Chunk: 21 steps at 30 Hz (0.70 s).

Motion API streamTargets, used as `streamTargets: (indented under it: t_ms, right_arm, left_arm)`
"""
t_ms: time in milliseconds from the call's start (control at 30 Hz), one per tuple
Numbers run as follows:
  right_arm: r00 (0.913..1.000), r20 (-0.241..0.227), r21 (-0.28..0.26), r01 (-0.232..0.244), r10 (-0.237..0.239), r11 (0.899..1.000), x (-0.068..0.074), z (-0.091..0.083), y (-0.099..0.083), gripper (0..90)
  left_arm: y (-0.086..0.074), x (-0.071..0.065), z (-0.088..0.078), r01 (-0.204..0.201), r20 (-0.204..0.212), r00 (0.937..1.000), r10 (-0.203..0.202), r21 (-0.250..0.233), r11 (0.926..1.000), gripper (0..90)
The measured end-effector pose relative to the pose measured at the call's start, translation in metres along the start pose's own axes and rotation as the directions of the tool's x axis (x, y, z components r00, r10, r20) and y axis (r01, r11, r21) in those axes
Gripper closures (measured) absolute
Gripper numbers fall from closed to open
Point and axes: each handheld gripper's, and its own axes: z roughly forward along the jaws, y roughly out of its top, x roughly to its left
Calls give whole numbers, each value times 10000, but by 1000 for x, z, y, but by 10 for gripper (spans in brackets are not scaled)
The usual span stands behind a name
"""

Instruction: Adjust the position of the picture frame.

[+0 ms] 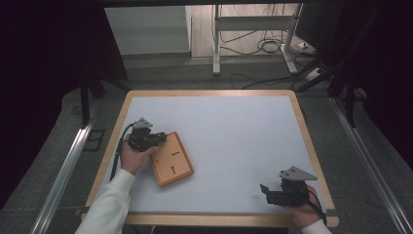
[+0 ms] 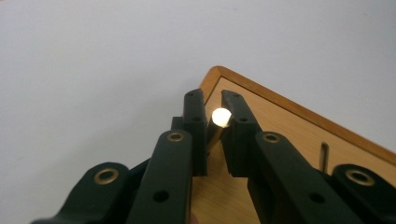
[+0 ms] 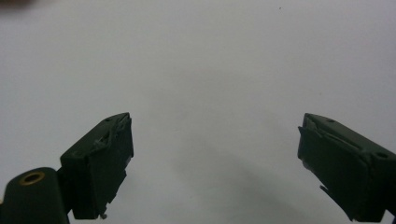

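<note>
Gripping what looks like a pale wooden peg [image 2: 221, 117] over the wooden board [image 1: 171, 159], the left gripper [image 2: 214, 108] is clamped on it, while the right gripper [image 3: 215, 140] rests with jaws wide apart above the white table [image 1: 229, 131].

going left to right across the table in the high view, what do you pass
left tongs holding a small wooden peg → wooden board → bare stretch of white table mat → right tongs, open
</note>
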Motion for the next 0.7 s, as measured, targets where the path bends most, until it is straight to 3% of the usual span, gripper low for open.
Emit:
streamTargets:
  t_ms: [333,433,700]
  right_arm:
    - [10000,-2,22,2,-2,10000,0,1,0,108]
    - [10000,-7,22,24,-24,10000,1,1,0,108]
    - [10000,-11,91,40,-40,10000,0,2,-1,107]
  left_arm:
    - [12,-36,20,-846,489,9954,822,480,9953,825]
    - [16,-50,30,-1252,650,9905,1210,652,9900,825]
    - [27,-79,53,-1673,1239,9799,1564,826,9824,828]
